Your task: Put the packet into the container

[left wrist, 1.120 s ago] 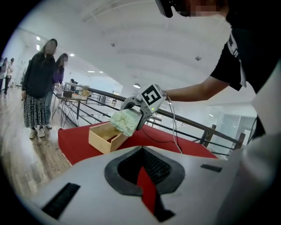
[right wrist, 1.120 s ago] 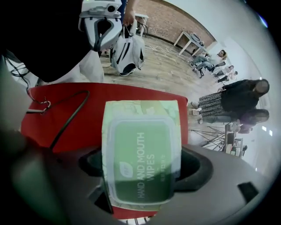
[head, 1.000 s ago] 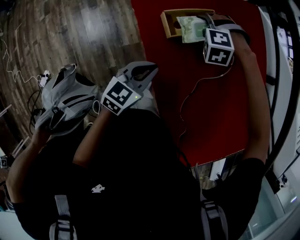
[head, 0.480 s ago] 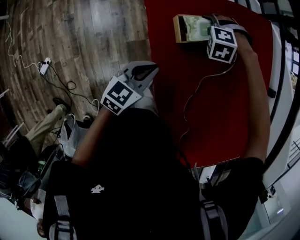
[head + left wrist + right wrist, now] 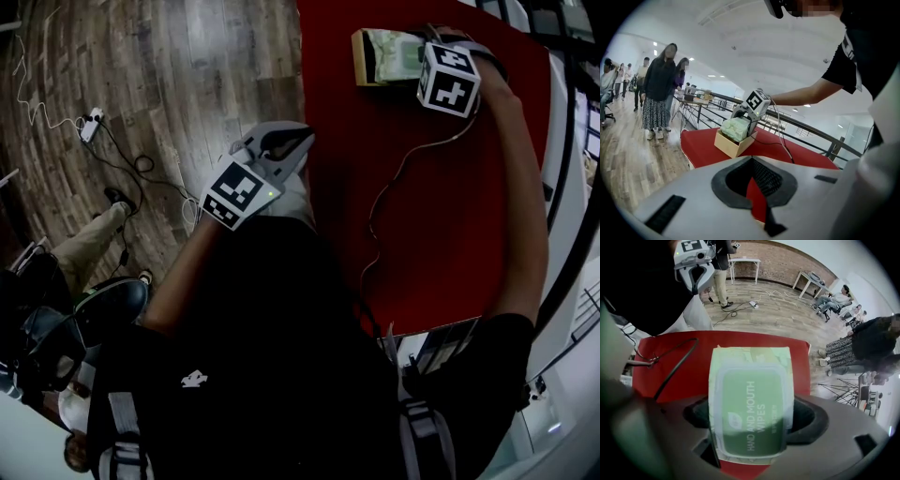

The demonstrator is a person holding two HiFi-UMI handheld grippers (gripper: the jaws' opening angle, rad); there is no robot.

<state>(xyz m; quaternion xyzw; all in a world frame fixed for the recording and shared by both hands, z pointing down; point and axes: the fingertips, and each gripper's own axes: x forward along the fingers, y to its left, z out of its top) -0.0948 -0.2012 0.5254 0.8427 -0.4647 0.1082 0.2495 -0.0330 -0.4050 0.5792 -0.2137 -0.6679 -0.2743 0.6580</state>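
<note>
While the right gripper (image 5: 413, 53) clamps the wipes packet (image 5: 394, 54), already resting partway inside the wooden box (image 5: 362, 62) at the red table's (image 5: 431, 216) far left corner, only letting go seems left. The left gripper (image 5: 289, 142), jaws closed and empty, hangs beside the left edge.

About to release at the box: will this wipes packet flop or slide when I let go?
Probably soft: the packet bulges like a pillow at the wooden box mouth. Its smooth film looks slippery, so it may slide. Flat and wide, it is unlikely to roll.
</note>
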